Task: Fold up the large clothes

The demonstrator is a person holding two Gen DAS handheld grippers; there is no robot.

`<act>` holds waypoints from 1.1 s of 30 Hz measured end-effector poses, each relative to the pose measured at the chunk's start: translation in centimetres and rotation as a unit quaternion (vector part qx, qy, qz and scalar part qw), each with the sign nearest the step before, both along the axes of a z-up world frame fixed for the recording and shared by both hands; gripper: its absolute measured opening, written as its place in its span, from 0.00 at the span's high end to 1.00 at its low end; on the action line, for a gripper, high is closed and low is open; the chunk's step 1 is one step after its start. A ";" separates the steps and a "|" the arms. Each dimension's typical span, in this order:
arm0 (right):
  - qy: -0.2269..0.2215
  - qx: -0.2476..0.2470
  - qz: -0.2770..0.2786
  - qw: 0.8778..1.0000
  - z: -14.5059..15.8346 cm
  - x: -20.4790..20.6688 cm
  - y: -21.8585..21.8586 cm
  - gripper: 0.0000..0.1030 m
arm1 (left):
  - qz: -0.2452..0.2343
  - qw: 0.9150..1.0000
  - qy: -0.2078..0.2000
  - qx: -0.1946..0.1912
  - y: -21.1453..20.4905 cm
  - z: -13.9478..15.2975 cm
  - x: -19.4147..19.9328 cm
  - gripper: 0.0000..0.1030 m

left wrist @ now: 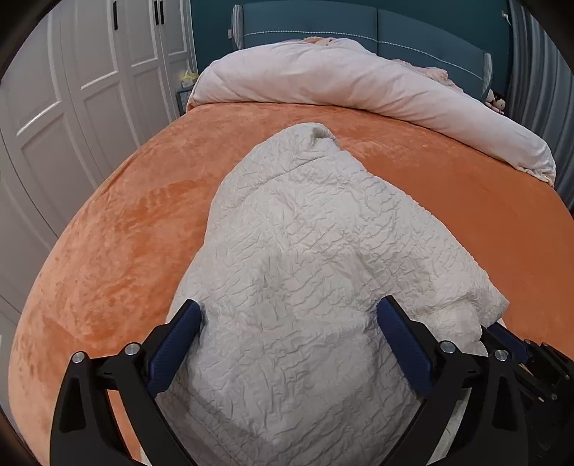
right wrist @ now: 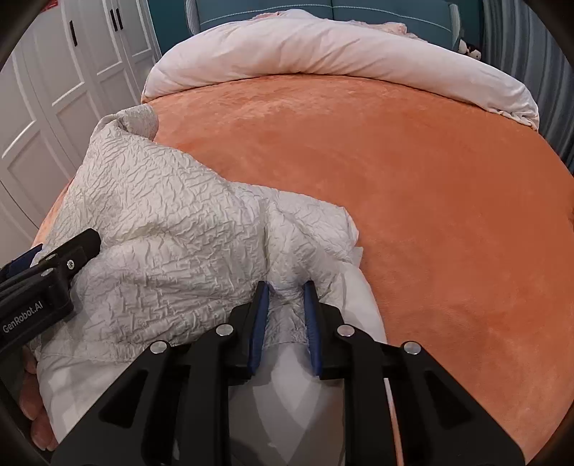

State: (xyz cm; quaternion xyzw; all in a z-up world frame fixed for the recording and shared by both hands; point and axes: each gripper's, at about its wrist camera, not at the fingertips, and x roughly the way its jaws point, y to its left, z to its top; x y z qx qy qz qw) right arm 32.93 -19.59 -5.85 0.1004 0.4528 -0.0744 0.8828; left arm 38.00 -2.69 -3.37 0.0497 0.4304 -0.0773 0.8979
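A large cream, crinkle-textured garment (left wrist: pixel 305 251) lies bunched on the orange bedspread (left wrist: pixel 125 222). In the left wrist view my left gripper (left wrist: pixel 290 308) is open wide, its blue pads either side of a raised mound of the garment. In the right wrist view my right gripper (right wrist: pixel 287 290) is shut on a fold of the garment (right wrist: pixel 172 222) near its right edge, with smooth white lining below the fingers. The left gripper's body (right wrist: pixel 43 279) shows at the left edge of that view, and the right gripper's body (left wrist: pixel 531 358) shows at the lower right of the left wrist view.
A pale pink duvet (left wrist: pixel 358 82) is rolled along the far side of the bed before a teal headboard (left wrist: pixel 358 21). White wardrobe doors (left wrist: pixel 71 89) stand at the left. Bare orange bedspread (right wrist: pixel 430 197) stretches to the right of the garment.
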 end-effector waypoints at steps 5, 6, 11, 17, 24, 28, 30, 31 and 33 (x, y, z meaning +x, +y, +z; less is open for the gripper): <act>-0.014 0.008 -0.001 1.000 -0.9 -0.3 -0.2 0.82 | -0.001 1.000 -0.014 0.002 -0.3 -0.6 -0.1 0.05; -0.016 0.009 0.001 1.000 -1.1 -0.6 -0.2 0.82 | -0.002 1.000 -0.017 0.004 -0.5 -0.8 -0.1 0.05; -0.018 0.007 0.002 1.000 -1.6 -0.6 -0.3 0.82 | -0.002 1.000 -0.027 0.015 -0.9 -1.3 -0.3 0.05; 0.006 -0.017 0.012 1.000 -0.1 -0.5 0.2 0.81 | -0.002 0.999 -0.026 0.022 -0.9 -0.8 -0.6 0.05; -0.022 0.043 0.046 0.998 7.0 -8.9 1.3 0.73 | 0.004 1.000 -0.019 -0.014 3.4 4.5 -8.3 0.06; 0.064 0.021 0.084 0.994 1.9 -12.6 2.7 0.69 | 0.002 1.000 0.020 0.022 5.4 2.8 -12.8 0.06; 0.088 -0.025 0.065 0.994 -0.3 -14.5 2.0 0.68 | 0.009 0.998 0.028 0.064 6.3 0.9 -14.3 0.05; 0.099 -0.019 0.046 0.994 -0.5 -15.3 1.3 0.66 | 0.010 0.998 0.027 0.058 7.0 0.6 -15.0 0.05; 0.077 0.037 0.016 0.996 1.2 -16.8 0.2 0.67 | 0.024 0.998 0.036 0.045 8.1 0.8 -15.9 0.05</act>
